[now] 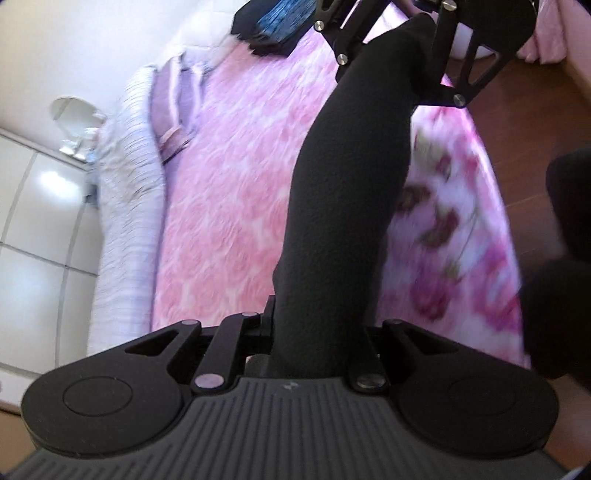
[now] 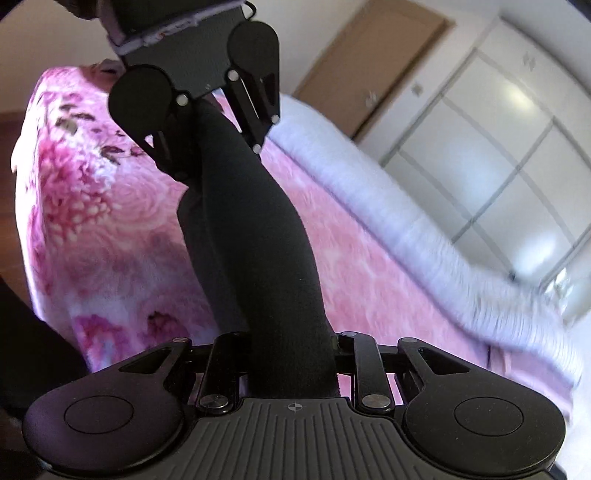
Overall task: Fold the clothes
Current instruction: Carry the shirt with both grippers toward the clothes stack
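A long black garment (image 1: 351, 184) hangs stretched in the air above the bed between my two grippers. In the left wrist view it rises from my left gripper (image 1: 317, 332), which is shut on its near end, to my right gripper (image 1: 421, 48) at the top. The right wrist view shows the same black garment (image 2: 251, 240) running from my right gripper (image 2: 291, 365), shut on it, up to my left gripper (image 2: 195, 147). The cloth covers the fingertips of both grippers.
Below lies a bed with a pink floral cover (image 1: 236, 192), and a white striped blanket (image 1: 125, 206) along its far side. A pile of dark and blue clothes (image 1: 269, 26) and a lilac item (image 1: 177, 103) lie on it. White wardrobe doors (image 2: 498, 166), a wooden door (image 2: 373, 62) and a wooden floor (image 1: 517, 122) surround it.
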A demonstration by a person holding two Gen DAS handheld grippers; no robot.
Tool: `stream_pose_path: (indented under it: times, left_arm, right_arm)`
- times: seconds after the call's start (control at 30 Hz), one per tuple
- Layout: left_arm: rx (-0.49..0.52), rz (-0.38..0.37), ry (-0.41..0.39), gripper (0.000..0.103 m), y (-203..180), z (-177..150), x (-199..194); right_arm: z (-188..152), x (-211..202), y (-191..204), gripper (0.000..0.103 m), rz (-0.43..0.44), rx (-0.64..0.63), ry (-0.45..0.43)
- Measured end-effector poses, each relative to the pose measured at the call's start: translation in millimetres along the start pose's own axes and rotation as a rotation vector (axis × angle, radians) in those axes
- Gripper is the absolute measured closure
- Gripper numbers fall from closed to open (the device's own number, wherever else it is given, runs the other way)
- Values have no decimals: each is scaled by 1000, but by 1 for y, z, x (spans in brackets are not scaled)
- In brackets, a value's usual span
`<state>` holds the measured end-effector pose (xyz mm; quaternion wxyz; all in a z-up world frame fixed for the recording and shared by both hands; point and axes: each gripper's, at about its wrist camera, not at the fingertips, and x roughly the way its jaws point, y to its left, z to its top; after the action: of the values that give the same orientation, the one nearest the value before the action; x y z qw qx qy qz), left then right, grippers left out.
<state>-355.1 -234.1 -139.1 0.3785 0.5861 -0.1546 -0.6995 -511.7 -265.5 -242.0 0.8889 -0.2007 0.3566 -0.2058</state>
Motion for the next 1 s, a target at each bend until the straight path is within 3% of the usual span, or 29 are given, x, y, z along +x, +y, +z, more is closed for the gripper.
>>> stream_pose_path:
  times: [0.13,0.27,0.53,0.7,1.0]
  left_arm:
    - [32,-78,-39,91,34,49,-39]
    - [-4,-136,-112,91,53,127,-76]
    - [-21,-168,-296,91,66,255,-104]
    - [2,-180,-348,91,76,302,-86]
    - [150,-268,-433,91,108,355,1]
  right_arm:
    - [20,-62,-45,81,14,73,117]
    - [37,-138,-90,81,-6,131,239]
    - [34,-270,-156,81,-168,189,396]
    - [12,-302,-193,81,-235,235,434]
    - [-21,-305,-261,81,-293,378,540]
